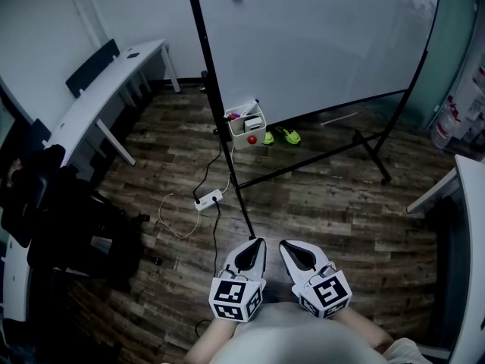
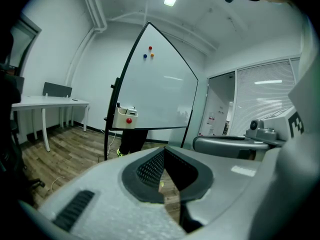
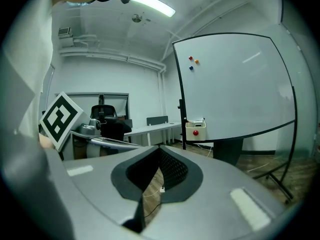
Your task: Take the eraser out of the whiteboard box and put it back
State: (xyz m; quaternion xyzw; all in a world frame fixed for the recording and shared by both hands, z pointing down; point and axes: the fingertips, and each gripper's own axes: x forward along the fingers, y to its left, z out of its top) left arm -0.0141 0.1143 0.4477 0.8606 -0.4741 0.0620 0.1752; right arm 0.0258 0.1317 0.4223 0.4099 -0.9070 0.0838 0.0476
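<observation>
A white box (image 1: 246, 131) with a red magnet on its front hangs on the left post of the whiteboard (image 1: 318, 36), well ahead of me. It holds markers and a pale block, too small to tell apart. The box also shows far off in the left gripper view (image 2: 125, 118) and in the right gripper view (image 3: 195, 130). My left gripper (image 1: 258, 241) (image 2: 164, 150) and right gripper (image 1: 284, 243) (image 3: 160, 148) are side by side close to my body, above the wooden floor. Each has its jaw tips together with nothing between them.
A power strip (image 1: 208, 199) with cables lies on the floor by the whiteboard's stand leg (image 1: 303, 165). Green shoes (image 1: 280, 136) of a person show behind the board. A white desk (image 1: 114, 74) and a black chair (image 1: 53, 218) stand at left, another table edge (image 1: 470, 226) at right.
</observation>
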